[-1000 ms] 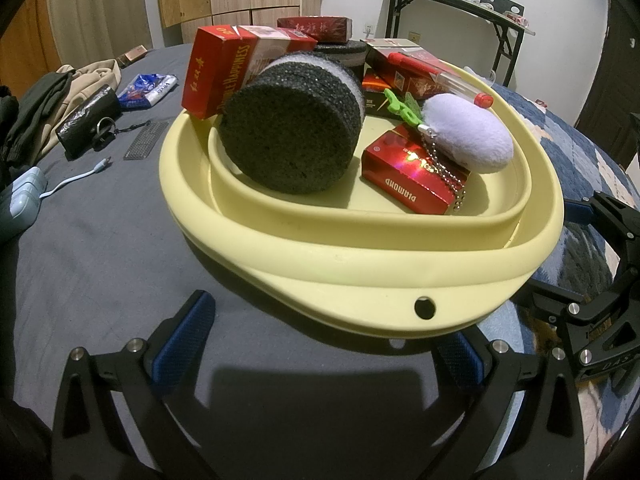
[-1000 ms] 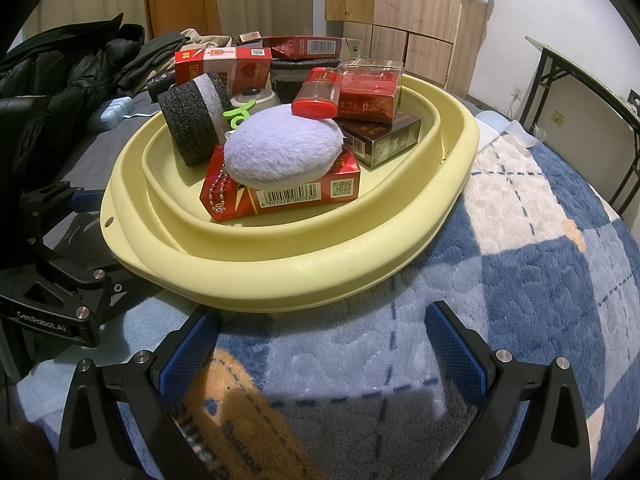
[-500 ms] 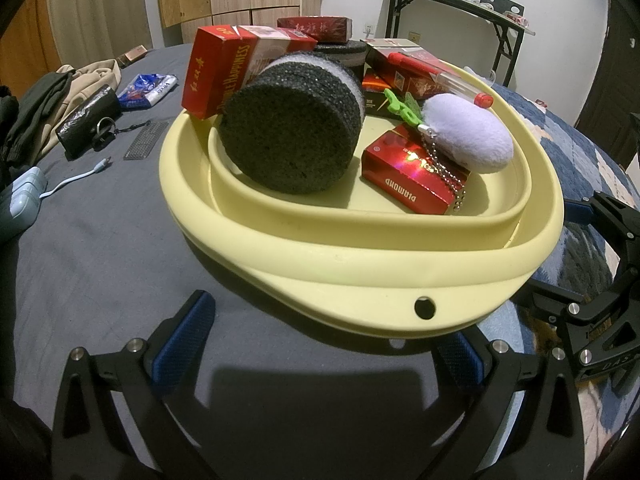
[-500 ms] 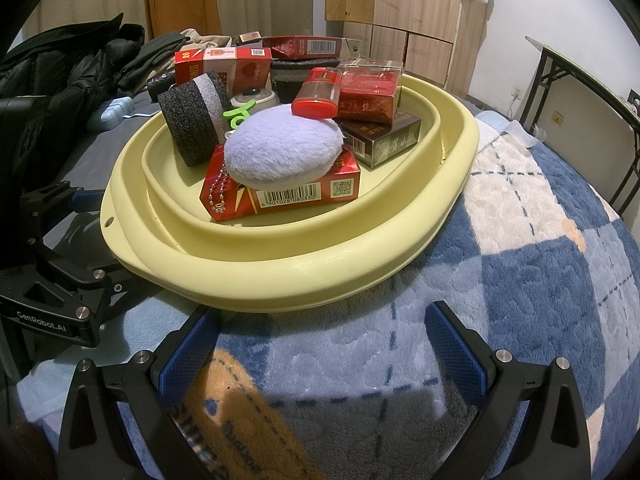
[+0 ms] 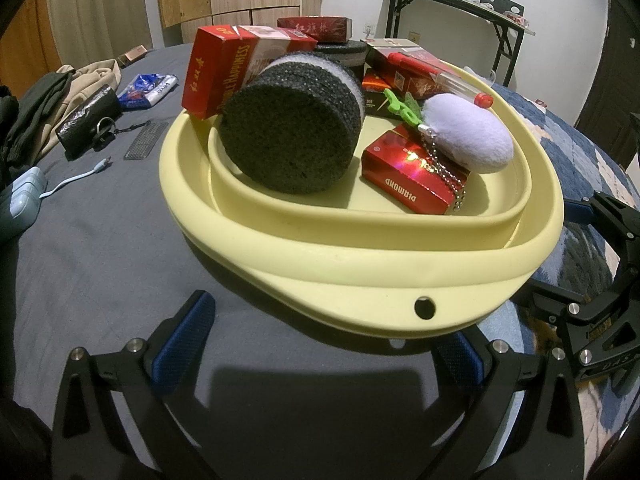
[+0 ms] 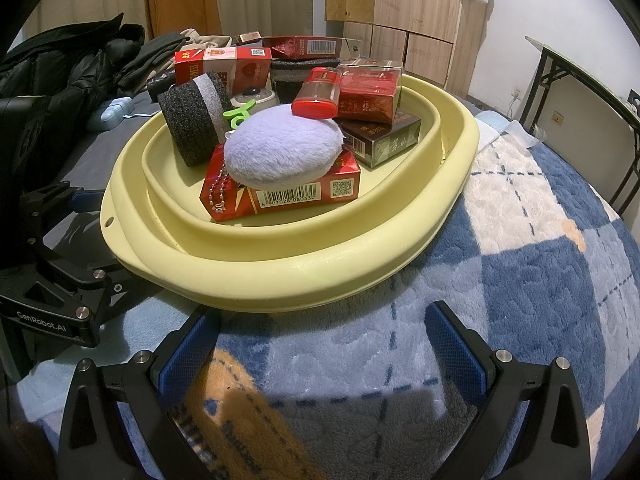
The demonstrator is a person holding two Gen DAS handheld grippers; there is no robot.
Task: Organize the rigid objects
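On the bed, the yellow basin [image 6: 448, 196] already gathers the red boxes, foam roll [image 5: 288, 140] and plush pouch [image 6: 280, 152]. Left gripper [image 5: 320, 344] at its six o'clock and right gripper [image 6: 320, 344] both have jaws wide, empty, seemingly ready to lift.

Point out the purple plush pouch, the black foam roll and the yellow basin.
purple plush pouch [image 6: 282, 148]: right wrist view, middle of its fuzzy top.
black foam roll [image 5: 286, 140]: left wrist view, centre of its round dark end face.
yellow basin [image 5: 360, 276]: left wrist view, bare near rim.
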